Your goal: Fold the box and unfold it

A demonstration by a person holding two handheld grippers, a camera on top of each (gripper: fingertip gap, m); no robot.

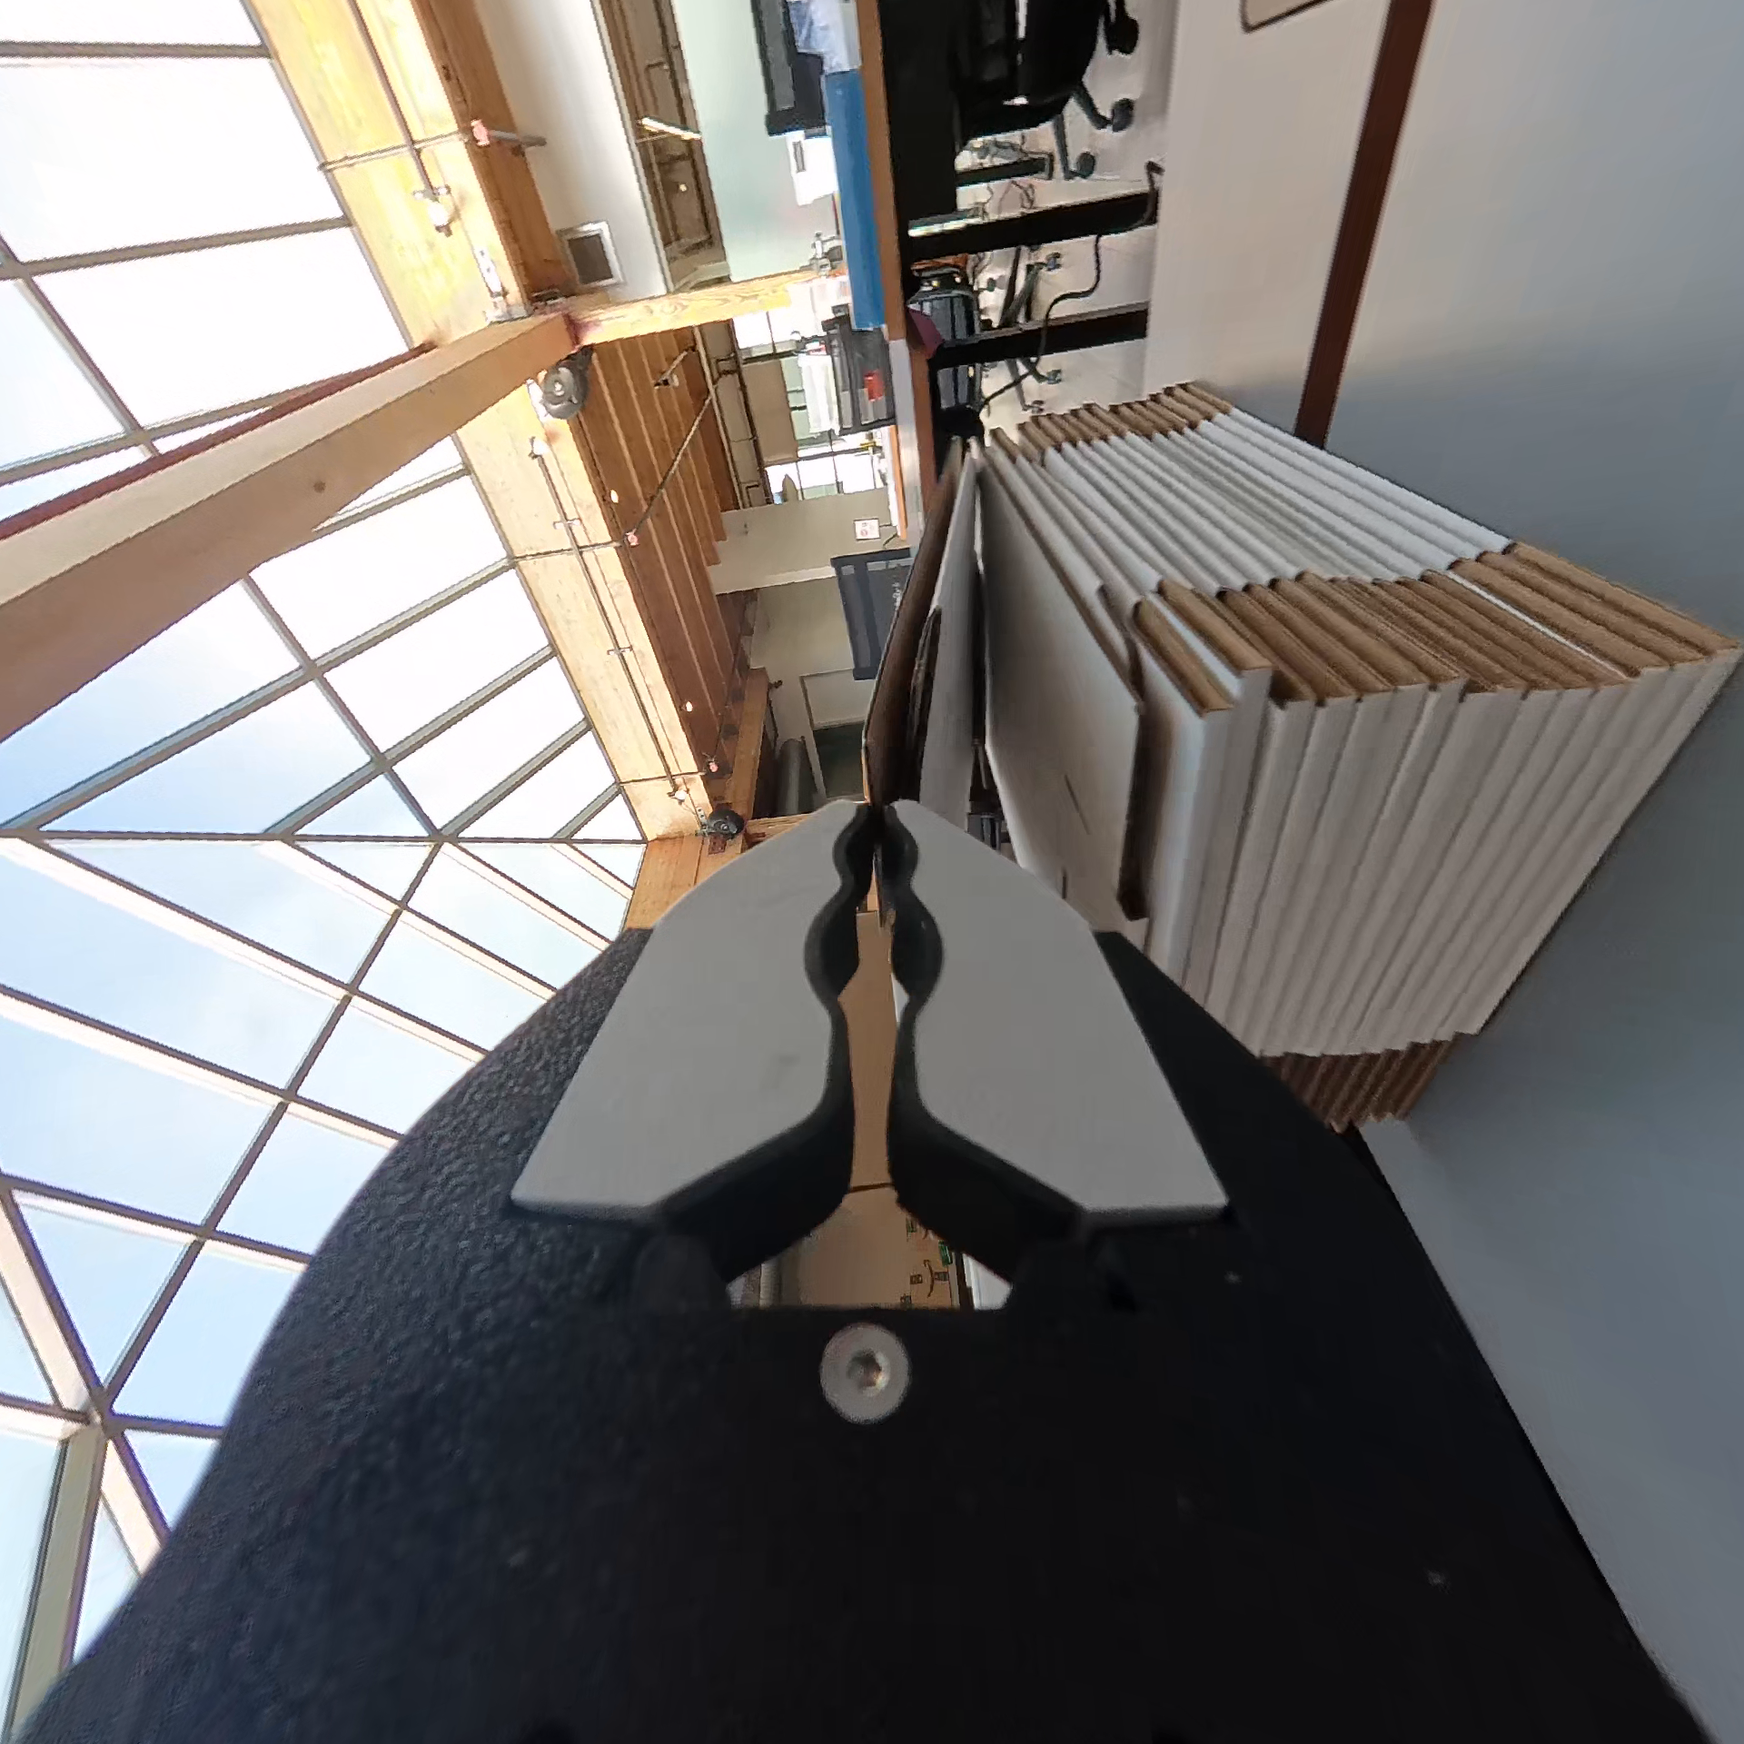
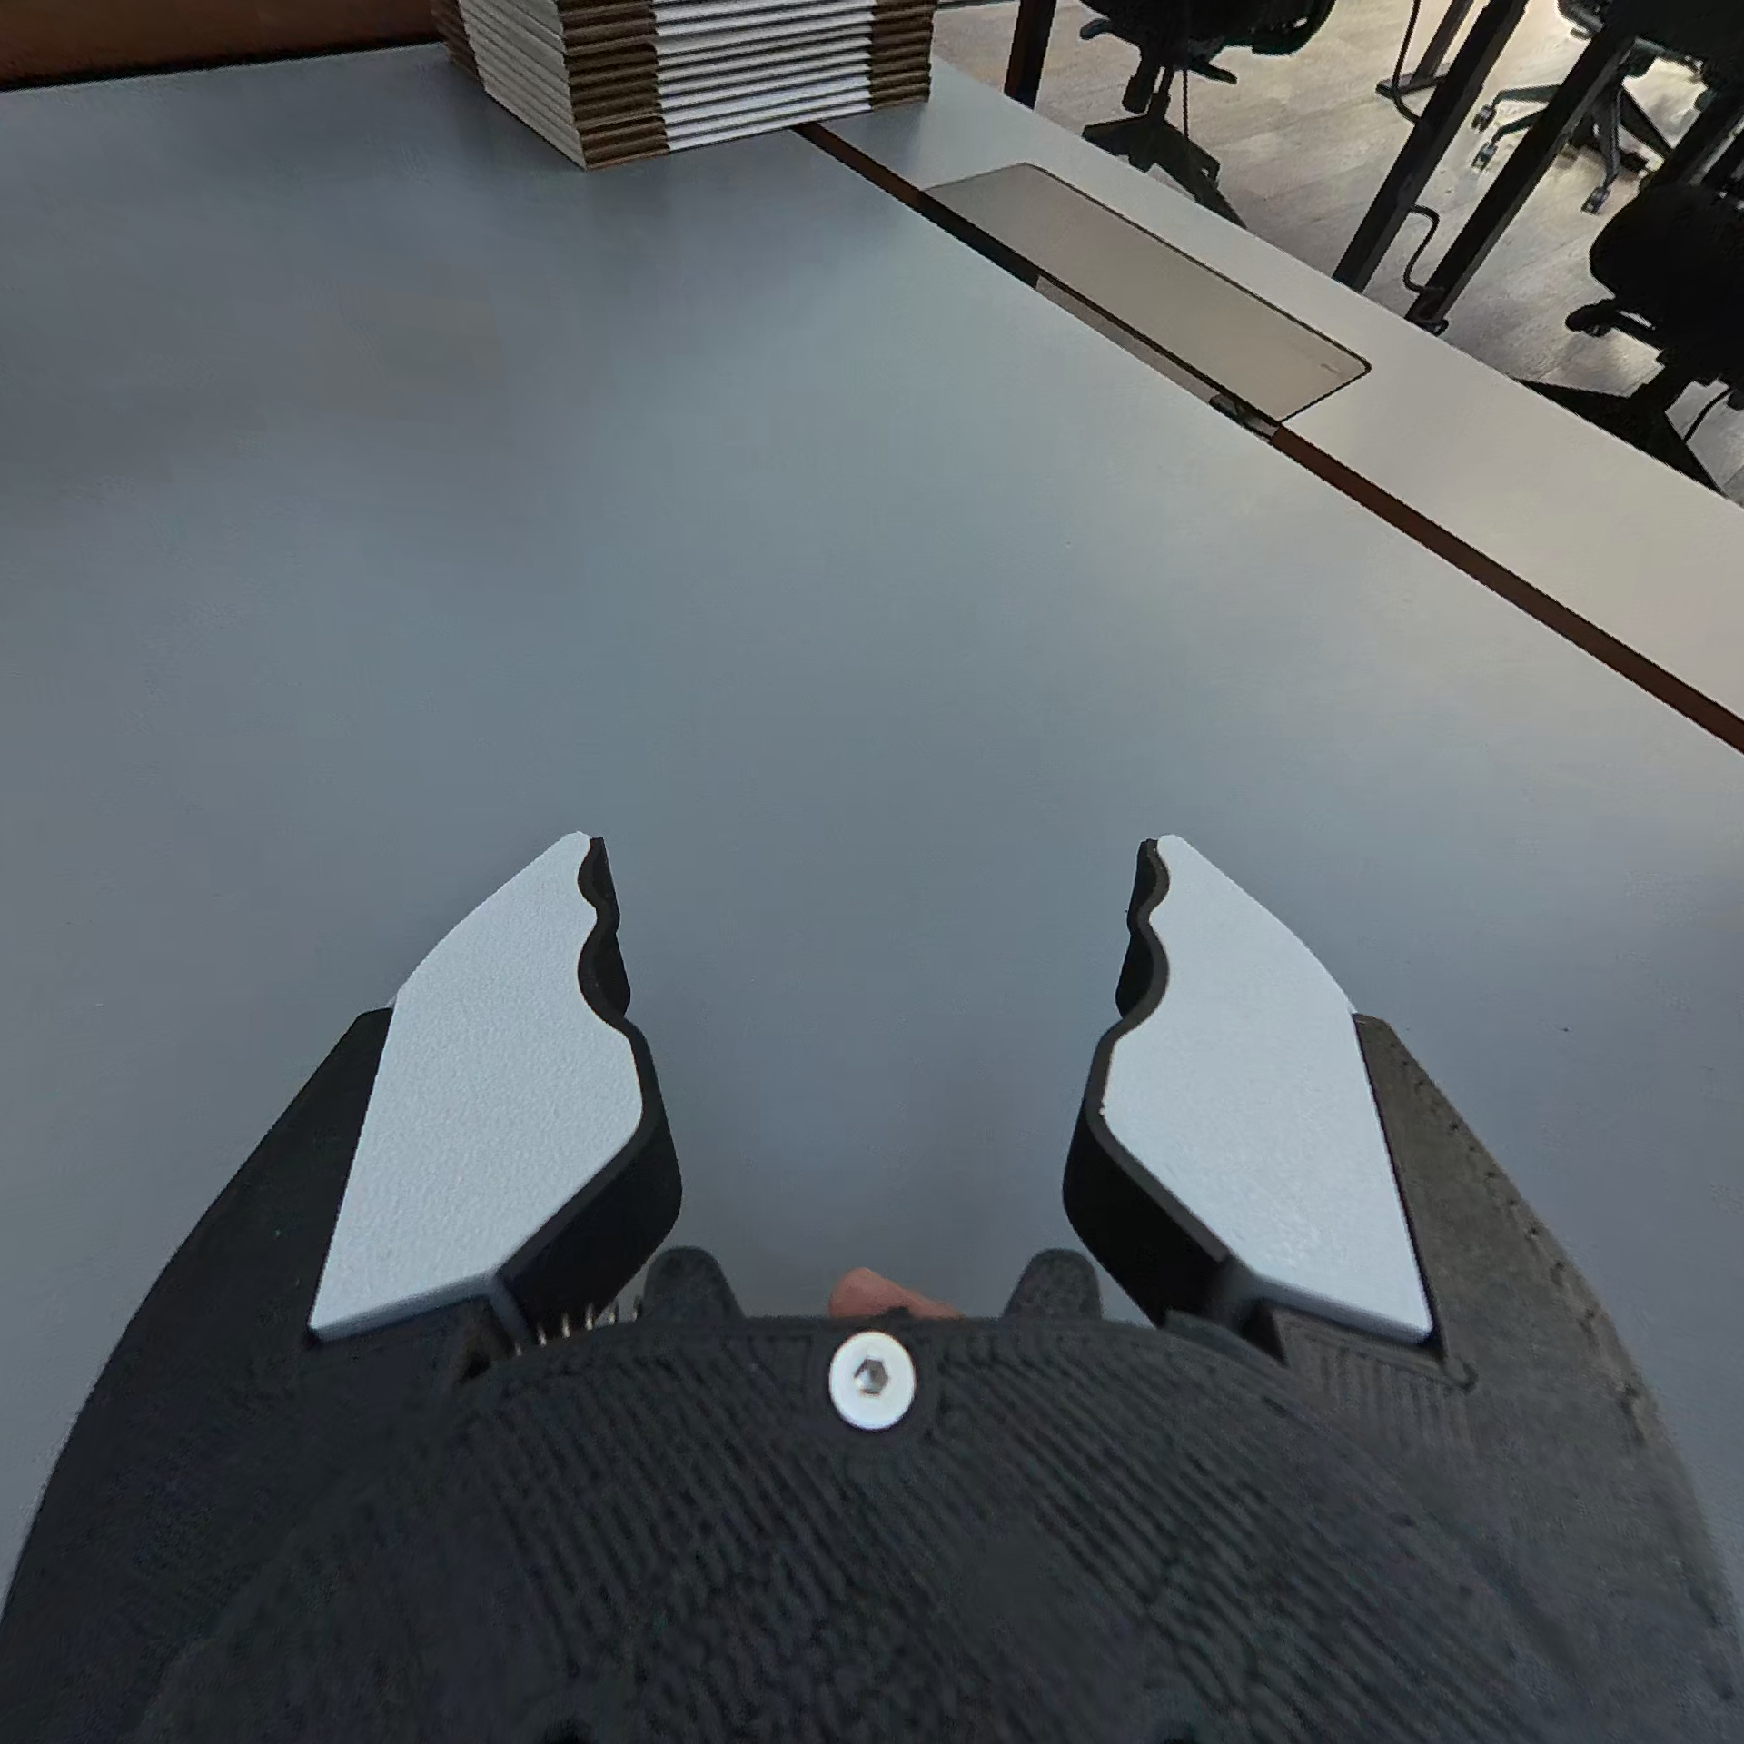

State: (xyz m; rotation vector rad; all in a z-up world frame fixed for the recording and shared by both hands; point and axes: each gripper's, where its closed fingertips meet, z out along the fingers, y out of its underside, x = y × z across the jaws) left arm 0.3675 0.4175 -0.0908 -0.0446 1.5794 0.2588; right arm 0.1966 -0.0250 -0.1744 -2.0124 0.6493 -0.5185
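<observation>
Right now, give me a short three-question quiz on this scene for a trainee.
1. True or false: the right gripper is shut on a box.
2. What does the left gripper clamp? A) a flat box B) a cup C) nothing
3. Fill in: the stack of cardboard lies on the ___.

Key: 1 false, it is open and empty. 2 A. 3 table.
</observation>
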